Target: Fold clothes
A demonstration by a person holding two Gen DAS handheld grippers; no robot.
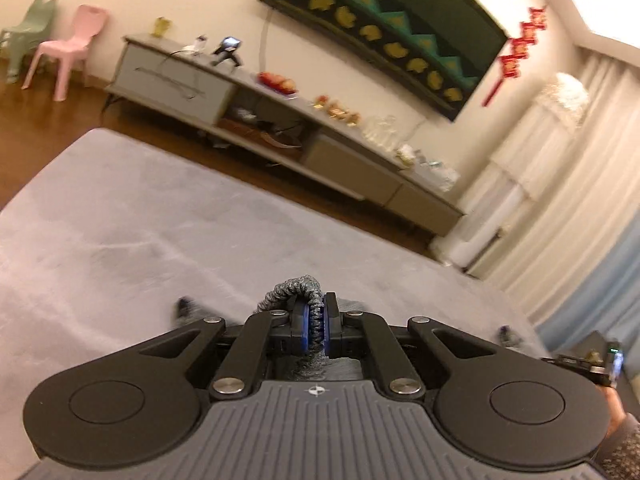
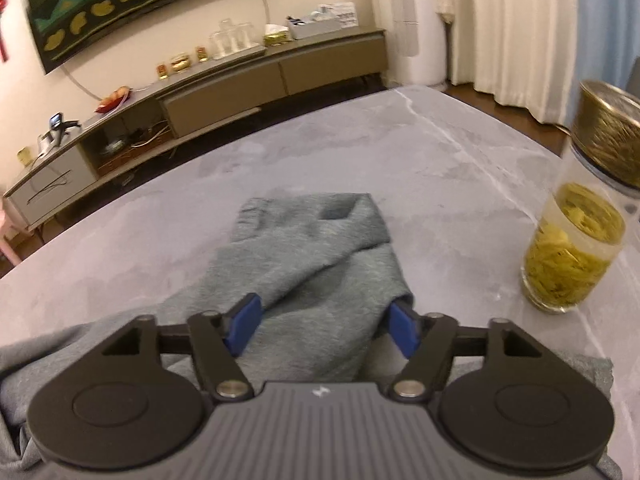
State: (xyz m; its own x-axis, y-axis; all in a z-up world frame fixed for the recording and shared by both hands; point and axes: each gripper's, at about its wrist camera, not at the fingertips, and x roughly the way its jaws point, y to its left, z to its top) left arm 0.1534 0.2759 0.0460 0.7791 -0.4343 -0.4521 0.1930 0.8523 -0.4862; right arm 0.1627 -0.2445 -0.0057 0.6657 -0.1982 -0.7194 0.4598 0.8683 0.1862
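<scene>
The left tongs (image 1: pixel 315 325) are clenched on a bunched edge of the grey garment (image 1: pixel 298 290), held above the grey desk (image 1: pixel 120 232), whose far edge meets wooden floor before a long cabinet (image 1: pixel 352 168). The right tongs (image 2: pixel 325 326) are released, blue pads (image 2: pixel 242 326) spread either side of a ridge of the same garment (image 2: pixel 320 264), which lies crumpled at the desk's (image 2: pixel 440 152) near middle. A glass jar (image 2: pixel 576 240) stands near the right edge, apart from the cloth
</scene>
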